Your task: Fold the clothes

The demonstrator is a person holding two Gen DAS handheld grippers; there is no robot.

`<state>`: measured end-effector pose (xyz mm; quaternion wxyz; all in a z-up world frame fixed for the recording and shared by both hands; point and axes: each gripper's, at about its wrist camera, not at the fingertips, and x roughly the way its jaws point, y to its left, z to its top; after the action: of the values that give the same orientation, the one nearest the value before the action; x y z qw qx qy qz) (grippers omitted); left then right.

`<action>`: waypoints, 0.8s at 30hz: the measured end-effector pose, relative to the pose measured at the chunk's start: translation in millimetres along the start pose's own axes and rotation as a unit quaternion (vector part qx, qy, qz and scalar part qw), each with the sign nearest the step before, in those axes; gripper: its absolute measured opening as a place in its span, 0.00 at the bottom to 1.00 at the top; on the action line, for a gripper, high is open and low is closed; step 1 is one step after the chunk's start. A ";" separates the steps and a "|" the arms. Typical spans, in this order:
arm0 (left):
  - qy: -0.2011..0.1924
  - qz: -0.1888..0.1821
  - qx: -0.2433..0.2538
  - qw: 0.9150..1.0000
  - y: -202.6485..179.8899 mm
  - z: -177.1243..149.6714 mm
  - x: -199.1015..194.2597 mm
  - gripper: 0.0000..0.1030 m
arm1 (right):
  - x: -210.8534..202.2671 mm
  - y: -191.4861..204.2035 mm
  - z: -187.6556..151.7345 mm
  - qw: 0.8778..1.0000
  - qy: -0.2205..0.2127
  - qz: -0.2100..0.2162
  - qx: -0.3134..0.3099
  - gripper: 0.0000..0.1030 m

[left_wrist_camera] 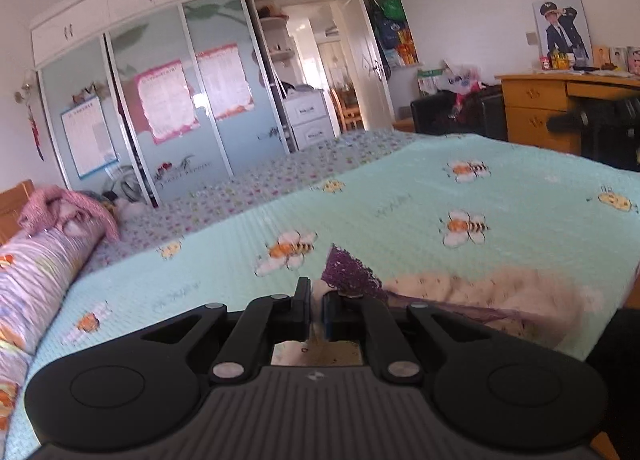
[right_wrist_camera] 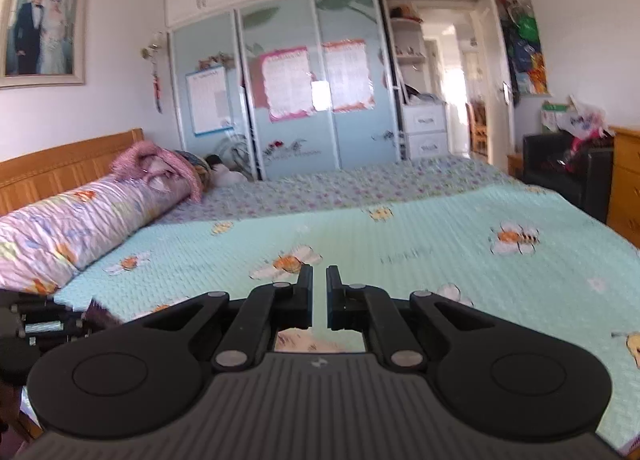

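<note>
A cream garment with small dark dots and a purple lace trim [left_wrist_camera: 352, 272] lies on the near part of the bed. My left gripper [left_wrist_camera: 317, 300] is shut on its edge beside the lace; cream cloth [left_wrist_camera: 480, 292] trails off to the right. My right gripper [right_wrist_camera: 319, 292] hovers low over the bedspread with its jaws nearly together and a narrow gap between them; a bit of pink-cream cloth [right_wrist_camera: 304, 340] shows under its base, and nothing shows between the fingertips. The left gripper also shows at the left edge of the right wrist view [right_wrist_camera: 40, 324], with dark lace by it.
The bed has a mint bedspread with bee prints [left_wrist_camera: 460, 187] and a flowered sheet [right_wrist_camera: 360, 183] beyond. A rolled purple quilt [right_wrist_camera: 80, 219] and pink blanket [right_wrist_camera: 156, 163] lie by the wooden headboard. A wardrobe, an open door, a black armchair [right_wrist_camera: 568, 167] and a wooden desk [left_wrist_camera: 560, 99] stand around.
</note>
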<state>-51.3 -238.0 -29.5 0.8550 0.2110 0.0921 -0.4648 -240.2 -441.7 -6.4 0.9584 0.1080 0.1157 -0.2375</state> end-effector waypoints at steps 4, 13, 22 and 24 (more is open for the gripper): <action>-0.007 0.004 0.010 1.000 -2.1 9.8 -1.7 0.05 | 3.6 7.4 -15.9 0.997 0.052 0.041 -0.042 0.66; -0.019 0.005 0.018 1.000 -8.7 23.1 -7.5 0.05 | 44.2 54.6 -141.1 0.965 0.155 -0.014 -0.209 0.82; -0.022 0.008 0.018 1.000 -10.8 30.7 -8.3 0.05 | 87.5 29.8 -141.2 0.963 0.168 -0.069 -0.201 0.09; -0.025 0.011 0.015 1.000 -10.0 31.5 -10.2 0.05 | 76.7 25.9 -120.8 0.970 0.137 -0.070 -0.186 0.04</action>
<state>-66.4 -249.2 -0.5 0.8588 0.2136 0.0614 -0.4616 -182.3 -420.6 -138.2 0.9177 -0.0488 0.2955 -0.2612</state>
